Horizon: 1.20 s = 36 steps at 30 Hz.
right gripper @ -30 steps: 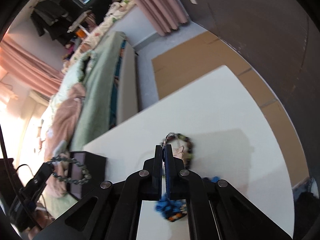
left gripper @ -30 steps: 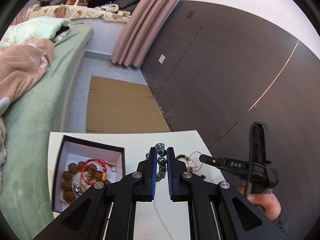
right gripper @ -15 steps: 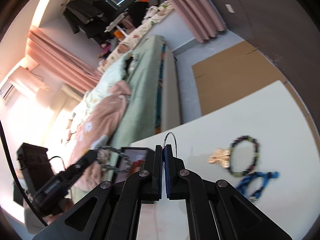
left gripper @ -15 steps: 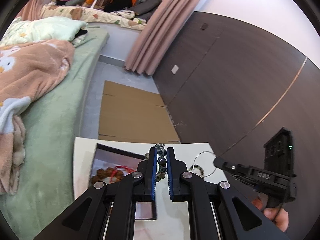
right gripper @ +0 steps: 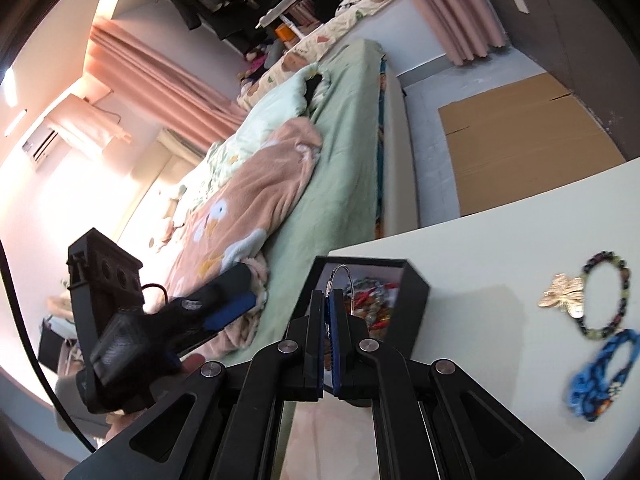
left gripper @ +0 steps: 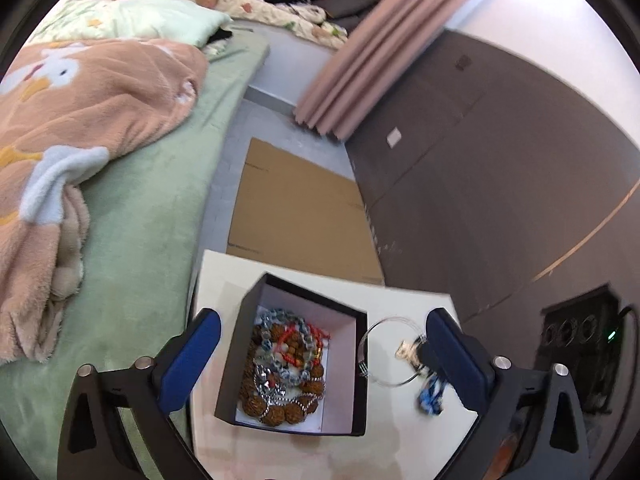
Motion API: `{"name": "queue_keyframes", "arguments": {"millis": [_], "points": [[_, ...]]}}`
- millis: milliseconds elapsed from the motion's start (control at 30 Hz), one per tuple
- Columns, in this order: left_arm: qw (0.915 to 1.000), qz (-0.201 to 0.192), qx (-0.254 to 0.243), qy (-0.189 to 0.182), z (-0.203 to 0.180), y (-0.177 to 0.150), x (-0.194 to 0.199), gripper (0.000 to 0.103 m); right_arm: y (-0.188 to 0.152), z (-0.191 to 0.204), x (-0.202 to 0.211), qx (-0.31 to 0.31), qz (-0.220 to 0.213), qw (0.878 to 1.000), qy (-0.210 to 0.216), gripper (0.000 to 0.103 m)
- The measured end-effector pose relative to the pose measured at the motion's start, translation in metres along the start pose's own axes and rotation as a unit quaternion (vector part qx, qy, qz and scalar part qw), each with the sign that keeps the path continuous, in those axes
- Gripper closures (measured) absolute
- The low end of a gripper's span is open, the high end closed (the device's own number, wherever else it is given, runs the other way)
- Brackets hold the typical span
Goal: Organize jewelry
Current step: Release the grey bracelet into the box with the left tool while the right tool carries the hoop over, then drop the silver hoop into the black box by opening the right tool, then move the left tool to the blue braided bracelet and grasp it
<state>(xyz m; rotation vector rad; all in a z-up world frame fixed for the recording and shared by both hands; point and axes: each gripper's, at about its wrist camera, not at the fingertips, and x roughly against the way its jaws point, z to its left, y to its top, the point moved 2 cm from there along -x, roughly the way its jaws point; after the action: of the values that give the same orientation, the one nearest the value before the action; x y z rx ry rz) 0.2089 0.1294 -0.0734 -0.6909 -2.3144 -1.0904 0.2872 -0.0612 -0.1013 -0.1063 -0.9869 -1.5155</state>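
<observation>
White table (left gripper: pixel 280 452) beside a bed (left gripper: pixel 140 216). Left gripper (left gripper: pixel 320 354) spread wide, box (left gripper: pixel 240 344) of beads (left gripper: pixel 286 364) between its fingers. Right gripper (right gripper: pixel 328 312) pinches a wire hoop (right gripper: pixel 340 274) before the box.

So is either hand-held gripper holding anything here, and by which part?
The right hand-held gripper pinches the thin silver wire hoop by its lower edge. The left hand-held gripper is open, holding nothing.

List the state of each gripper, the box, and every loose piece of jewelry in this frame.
left gripper: open, above the box, holding nothing.
right gripper: shut on the thin silver hoop.
black box: open, no lid on, partly filled with bracelets.
gold brooch: lying on the table.
dark bead bracelet: lying beside the brooch.
blue braided bracelet: lying on the table.
</observation>
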Motion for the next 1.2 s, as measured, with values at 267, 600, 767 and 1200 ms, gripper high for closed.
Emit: {"name": "queue_keyframes", "arguments": {"millis": [267, 600, 767, 1200], "points": [[0.9998, -0.009, 0.019, 0.002, 0.011, 0.008, 0.008, 0.001, -0.011, -0.001, -0.022, 0.005, 0.047, 0.999, -0.016, 0.059], [0.9999, -0.009, 0.014, 0.000, 0.008, 0.007, 0.005, 0.001, -0.008, -0.015, 0.015, -0.006, 0.021, 0.999, -0.029, 0.000], [1.0000, -0.001, -0.004, 0.004, -0.006, 0.001, -0.002, 0.001, -0.004, -0.036, 0.053, -0.010, -0.003, 0.996, -0.089, 0.000], [0.9945, 0.025, -0.097, -0.029, -0.078, -0.034, -0.027, 0.001, -0.007, -0.097, 0.111, -0.034, -0.015, 0.984, -0.172, 0.000]]}}
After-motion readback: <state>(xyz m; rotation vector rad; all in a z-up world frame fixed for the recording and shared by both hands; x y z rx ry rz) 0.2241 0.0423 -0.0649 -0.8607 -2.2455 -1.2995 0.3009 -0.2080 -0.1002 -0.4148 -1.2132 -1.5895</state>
